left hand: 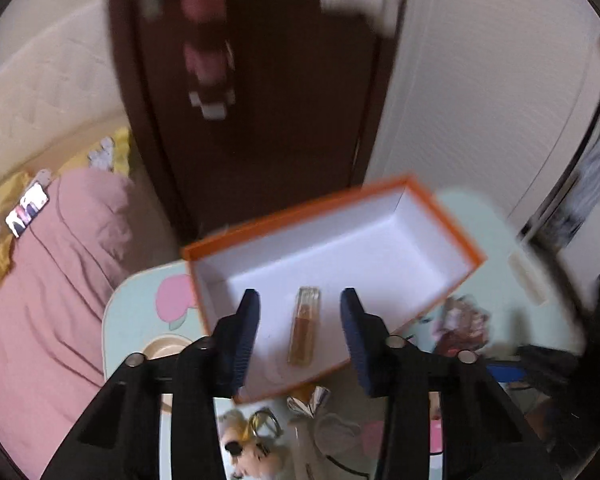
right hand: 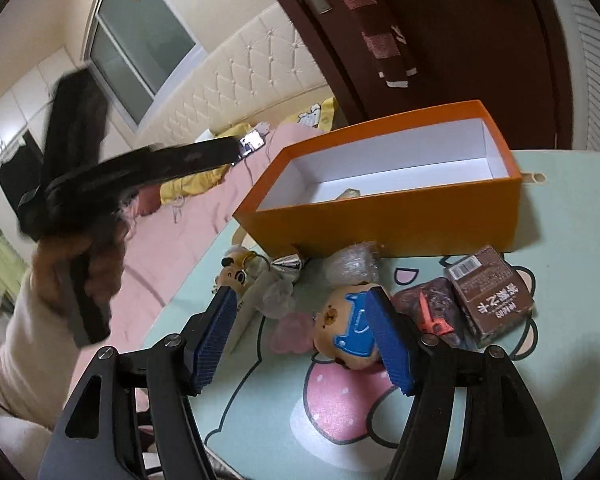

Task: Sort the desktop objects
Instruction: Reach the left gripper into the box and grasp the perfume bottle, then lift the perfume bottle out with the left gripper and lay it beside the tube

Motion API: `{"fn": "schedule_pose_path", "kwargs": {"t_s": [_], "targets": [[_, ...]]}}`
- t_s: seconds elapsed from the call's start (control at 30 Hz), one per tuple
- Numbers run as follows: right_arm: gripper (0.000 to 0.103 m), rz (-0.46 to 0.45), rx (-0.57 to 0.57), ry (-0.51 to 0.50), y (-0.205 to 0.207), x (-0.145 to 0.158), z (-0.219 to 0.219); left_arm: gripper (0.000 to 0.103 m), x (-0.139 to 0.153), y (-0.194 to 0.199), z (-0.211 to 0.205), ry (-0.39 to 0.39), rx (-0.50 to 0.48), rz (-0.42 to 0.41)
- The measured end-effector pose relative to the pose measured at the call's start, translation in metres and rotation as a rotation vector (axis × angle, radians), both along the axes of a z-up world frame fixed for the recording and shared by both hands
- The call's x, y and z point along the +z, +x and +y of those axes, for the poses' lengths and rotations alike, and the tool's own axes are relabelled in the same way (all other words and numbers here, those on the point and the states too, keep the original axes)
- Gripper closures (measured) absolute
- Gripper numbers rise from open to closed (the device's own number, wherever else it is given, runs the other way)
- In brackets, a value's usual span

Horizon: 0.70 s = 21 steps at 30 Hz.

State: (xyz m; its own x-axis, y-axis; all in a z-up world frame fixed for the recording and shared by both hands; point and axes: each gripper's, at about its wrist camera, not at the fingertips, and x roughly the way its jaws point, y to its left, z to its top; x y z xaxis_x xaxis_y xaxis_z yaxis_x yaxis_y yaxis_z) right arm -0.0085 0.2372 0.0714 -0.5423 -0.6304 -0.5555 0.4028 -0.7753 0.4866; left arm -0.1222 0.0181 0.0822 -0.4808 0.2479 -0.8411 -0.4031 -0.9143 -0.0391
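Note:
An orange box (left hand: 440,208) with a white inside stands open on the pale green table mat (left hand: 140,320). A small amber bottle (left hand: 305,324) lies flat on the box floor. My left gripper (left hand: 300,293) hovers above it, jaws apart, touching nothing. In the right wrist view the box (right hand: 380,216) sits at the back, and a hand (right hand: 80,248) holds the blurred left gripper to its left. My right gripper (right hand: 302,292) is open low over the mat. A small plush doll with a blue bib (right hand: 348,328) lies against its right finger's inner side, not pinched.
In front of the box lie a brown carton (right hand: 490,292), a dark red packet with an orange clip (right hand: 432,312), a plastic-wrapped ball (right hand: 350,262), a silver cone (right hand: 288,266) and a plush keychain (right hand: 236,272). A pink bed (left hand: 60,280) lies left; a dark door (left hand: 260,100) stands behind.

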Motion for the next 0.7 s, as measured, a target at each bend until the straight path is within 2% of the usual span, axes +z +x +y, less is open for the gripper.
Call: {"fn": "schedule_pose_path", "kwargs": {"t_s": [0.1, 0.23, 0.3, 0.33, 0.37, 0.4, 0.53, 0.63, 0.7], "targets": [[0.036, 0.004, -0.007, -0.044, 0.002, -0.001, 0.012, 0.067, -0.024, -0.027, 0.017, -0.061, -0.012, -0.145], [0.036, 0.002, -0.013, -0.082, 0.002, -0.001, 0.022, 0.067, -0.054, -0.048, 0.026, -0.132, 0.003, -0.286], [0.036, -0.002, -0.011, -0.097, 0.0, -0.002, 0.024, 0.067, -0.064, -0.056, 0.029, -0.136, 0.009, -0.341], [0.036, -0.005, -0.009, -0.107, -0.001, -0.002, 0.025, 0.074, -0.069, -0.059, 0.029, -0.142, 0.01, -0.366], [0.036, -0.012, -0.008, -0.117, -0.001, -0.002, 0.026, 0.08, -0.072, -0.061, 0.029, -0.153, 0.007, -0.372], [0.036, -0.019, -0.006, -0.129, -0.002, -0.003, 0.027, 0.083, -0.072, -0.062, 0.029, -0.162, 0.003, -0.375], [0.036, -0.037, -0.006, -0.17, -0.002, -0.004, 0.032, 0.087, -0.072, -0.064, 0.027, -0.172, -0.005, -0.392], [0.036, -0.044, -0.006, -0.194, -0.003, -0.004, 0.035, 0.087, -0.065, -0.061, 0.02, -0.124, 0.004, -0.38], [0.036, -0.043, -0.011, -0.188, -0.003, -0.004, 0.035, 0.087, -0.05, -0.059, 0.016, -0.062, 0.016, -0.346]]}}
